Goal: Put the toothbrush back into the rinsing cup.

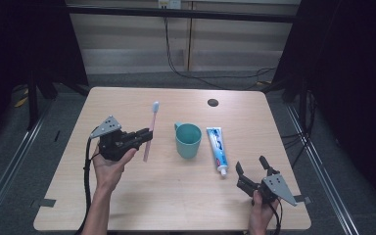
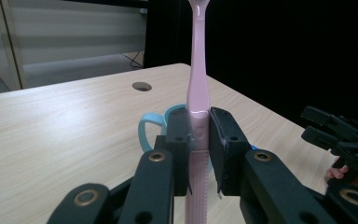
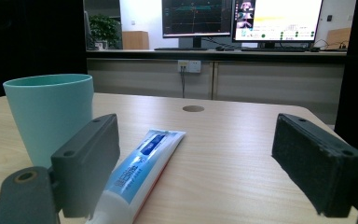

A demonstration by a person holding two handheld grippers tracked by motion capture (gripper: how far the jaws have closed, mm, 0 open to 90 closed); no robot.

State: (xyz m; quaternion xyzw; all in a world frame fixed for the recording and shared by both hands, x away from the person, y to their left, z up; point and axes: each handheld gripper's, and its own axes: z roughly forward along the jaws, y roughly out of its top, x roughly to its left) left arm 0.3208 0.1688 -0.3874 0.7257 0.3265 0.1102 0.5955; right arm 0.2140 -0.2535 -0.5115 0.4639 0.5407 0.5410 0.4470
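Step in hand: transfer of the pink toothbrush (image 1: 149, 131). The left gripper (image 1: 144, 137) has its jaws closed on the toothbrush handle; in the left gripper view both pads press the handle from either side, and the shaft (image 2: 198, 70) rises above the fingers with the bristle end uppermost. In the high view, the lower end of the handle extends just past the fingertips on the near side, and whether it rests on the table (image 1: 127, 205) cannot be told.

The teal cup (image 1: 188, 140) stands upright beyond the left fingertips; in the left gripper view its handle (image 2: 149, 128) shows just behind the left jaw. Judged from this, the toothbrush is most likely destined for the cup.

The next move calls for raising the toothbrush above the cup rim, centring it over the opening, keeping it near upright, then lowering it and parting the jaws only once the handle is inside.

The right gripper (image 1: 250, 171) holds nothing; its jaws stand wide apart. The toothpaste tube (image 3: 140, 172) lies flat ahead of it, cap end (image 1: 222, 171) nearest the fingertips, close to the left jaw in the right gripper view but not touched.

Count:
- toothbrush: one
- cup: one
- toothpaste tube: one
- grippers: two
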